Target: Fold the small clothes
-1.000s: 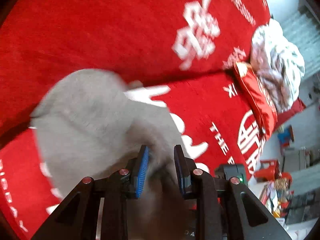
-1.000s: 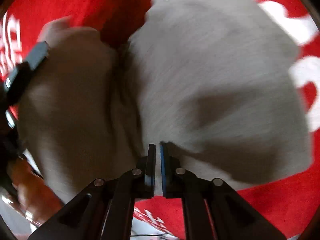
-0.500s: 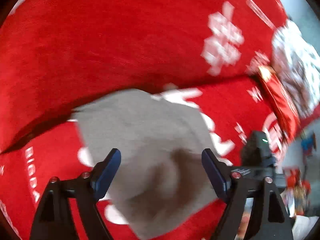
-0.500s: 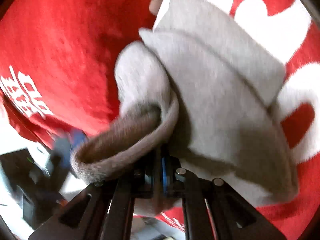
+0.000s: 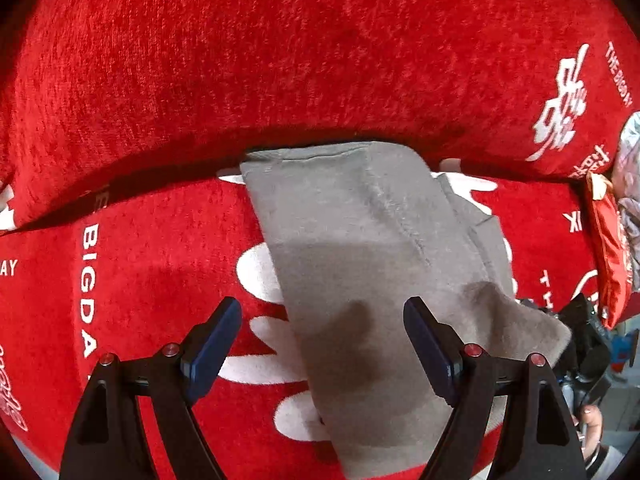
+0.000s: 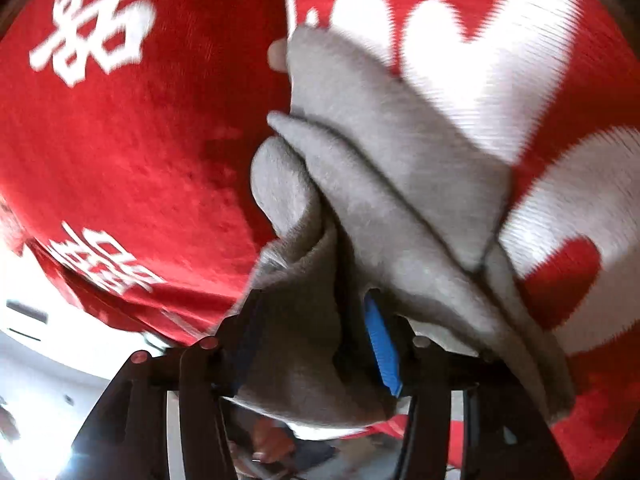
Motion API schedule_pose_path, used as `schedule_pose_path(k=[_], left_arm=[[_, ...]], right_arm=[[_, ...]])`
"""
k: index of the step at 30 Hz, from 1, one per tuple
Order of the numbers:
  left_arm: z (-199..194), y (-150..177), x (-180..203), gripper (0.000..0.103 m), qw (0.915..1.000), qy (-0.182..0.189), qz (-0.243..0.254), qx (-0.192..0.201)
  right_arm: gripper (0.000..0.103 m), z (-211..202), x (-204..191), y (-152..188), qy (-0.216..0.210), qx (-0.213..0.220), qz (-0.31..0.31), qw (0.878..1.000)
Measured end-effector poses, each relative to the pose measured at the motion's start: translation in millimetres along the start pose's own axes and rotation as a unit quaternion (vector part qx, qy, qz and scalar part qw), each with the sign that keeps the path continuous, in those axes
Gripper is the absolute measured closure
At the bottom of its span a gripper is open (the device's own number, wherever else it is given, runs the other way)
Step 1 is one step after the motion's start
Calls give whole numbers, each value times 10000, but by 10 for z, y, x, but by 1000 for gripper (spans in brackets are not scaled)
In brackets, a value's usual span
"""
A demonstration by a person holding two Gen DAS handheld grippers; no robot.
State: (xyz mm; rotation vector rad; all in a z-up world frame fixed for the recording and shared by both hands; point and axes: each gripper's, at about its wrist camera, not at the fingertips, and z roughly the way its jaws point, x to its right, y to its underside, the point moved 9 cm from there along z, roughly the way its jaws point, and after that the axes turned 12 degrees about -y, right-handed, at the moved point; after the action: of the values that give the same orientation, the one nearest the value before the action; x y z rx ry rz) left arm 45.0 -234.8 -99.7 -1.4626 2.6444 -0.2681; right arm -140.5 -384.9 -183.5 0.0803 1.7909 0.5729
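Lying folded in the centre of the left wrist view: a small grey fleece garment (image 5: 360, 264), resting on a red plush cover (image 5: 160, 272) printed with white lettering and shapes, its far edge butting against the red back cushion (image 5: 280, 60) across the upper half of the frame. Running lengthwise down the garment, a raised seam; peeking out along its right side, a lower layer. Hovering above its near end, the left gripper (image 5: 322, 344), blue pads spread wide, nothing pinched between them, only their shadow falling on the cloth.

Filling the centre and lower middle of the right wrist view, the same grey garment (image 6: 380, 184), bunched into thick rolls and drooping down between the fingers of the right gripper (image 6: 316, 352). Jaws of that gripper having just been opening, now standing partly apart with the loose fold hanging between them; blue pad (image 6: 382, 352) showing at lower centre, clear of the cloth.

Sitting at the right edge of the left wrist view, a red packet (image 5: 608, 248) beside a crumpled pale fabric (image 5: 628, 184).
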Motion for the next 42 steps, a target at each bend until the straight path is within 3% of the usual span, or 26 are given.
schedule_pose_path(k=[2,5,9,13,14,15,16,17,20,22,25,27,29,31,35,37,42], left_arm=[[45,-22,-27,19,9999,-110,-63,-19],[112,-69,-118,20,9995,-138,-267,-18],[259,-117,-250,20,9985,-285,-450,-104],[421,-81,-313,19,9975,-532,-417,-190],[437,-72,-320,19,9973,-570,-425,-186],[426,-68,-321,19,9971,-604,-430,-163],[401,-68,-311,19,9972,-586,-433,-144],[366,-69,-288,20,9977,-512,-422,-120],[197,-83,-125,19,9993,-324,-140,105],[129,-80,35,19,9991,-296,203,231],[235,-13,281,19,9974,-323,629,137],[365,50,382,19,9968,-324,730,3],[425,81,386,18,9974,-273,666,-69],[430,89,347,18,9981,-185,566,-127],[394,109,296,18,9974,-173,655,-225],[346,97,301,18,9972,-191,676,-237],[263,120,425,18,9946,-162,1023,-104]], right_arm=[[46,145,-107,-46,5,-132,-39,9999],[43,478,-278,-78,299,-712,-438,9961],[43,931,-410,-105,1042,-1697,-1120,9735],[45,1179,-430,-161,1524,-2122,-1486,9538],[51,1214,-436,-161,1648,-2136,-1596,9496],[78,1242,-462,-144,1787,-2134,-1779,9439],[83,1246,-513,-116,1975,-2085,-2043,9358],[84,1228,-584,-84,2009,-2008,-2236,9324],[86,1085,-1015,90,1407,-1686,-2761,9357],[86,843,-1197,153,1227,-1353,-3009,9360],[86,452,-1103,32,1607,-858,-3103,9330],[86,247,-772,-139,2033,-665,-2694,9390],[82,153,-439,-223,2345,-734,-2278,9422],[80,110,-341,-240,2422,-742,-2333,9388],[77,63,-396,-167,2434,-740,-2379,9374],[85,3,-414,-150,2440,-785,-2376,9369],[88,-38,-760,3,2102,-697,-2739,9359]])
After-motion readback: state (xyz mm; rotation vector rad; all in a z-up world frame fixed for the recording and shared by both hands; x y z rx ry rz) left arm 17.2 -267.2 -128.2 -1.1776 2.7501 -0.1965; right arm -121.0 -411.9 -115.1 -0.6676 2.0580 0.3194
